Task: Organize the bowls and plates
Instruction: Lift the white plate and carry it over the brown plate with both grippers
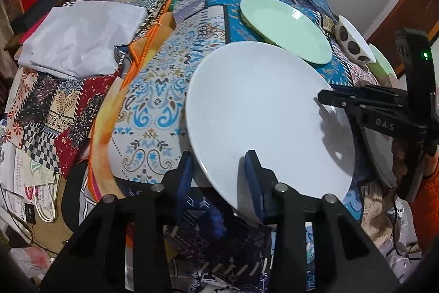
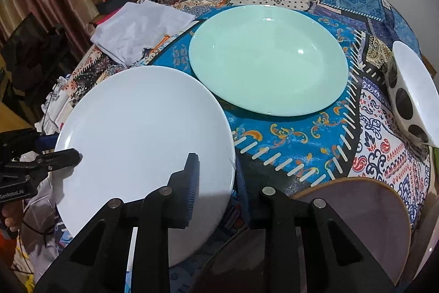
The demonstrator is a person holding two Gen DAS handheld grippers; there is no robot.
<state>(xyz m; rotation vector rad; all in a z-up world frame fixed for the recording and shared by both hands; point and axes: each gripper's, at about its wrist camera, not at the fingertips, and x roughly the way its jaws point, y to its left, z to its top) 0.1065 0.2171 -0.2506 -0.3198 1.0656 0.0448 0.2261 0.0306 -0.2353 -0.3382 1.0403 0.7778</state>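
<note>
Left wrist view
Left gripper (image 1: 222, 169): its blue-padded fingers straddle the near rim of the white plate (image 1: 263, 111), one above and one below — whether they clamp it, I cannot tell.
Right gripper (image 1: 328, 100): comes in from the right with its tip over the plate's far-right rim; its grip cannot be judged from here.
Plate position: tilted, overhanging the patchwork cloth (image 1: 153, 89), its far edge near the green plate (image 1: 285, 28).
Beyond: a spotted bowl (image 1: 354, 40) stands just past the green plate.

Right wrist view
Right gripper (image 2: 216, 186): its fingers stand apart around the white plate's (image 2: 142, 133) rim, one pad over the top face and the other below the edge — closure is unclear.
Left gripper (image 2: 63, 155): reaches the opposite rim from the left.
Handling: the plate looks stiff, glazed, slippery and breakable; the rim is the sensible hold, supported on two sides.
Edges and room: the green plate (image 2: 269, 59) lies flat with its face bare, a likely stacking place; a brown-rimmed plate (image 2: 356, 210) sits close under the right gripper, and the spotted bowl (image 2: 411, 95) crowds the right edge.
</note>
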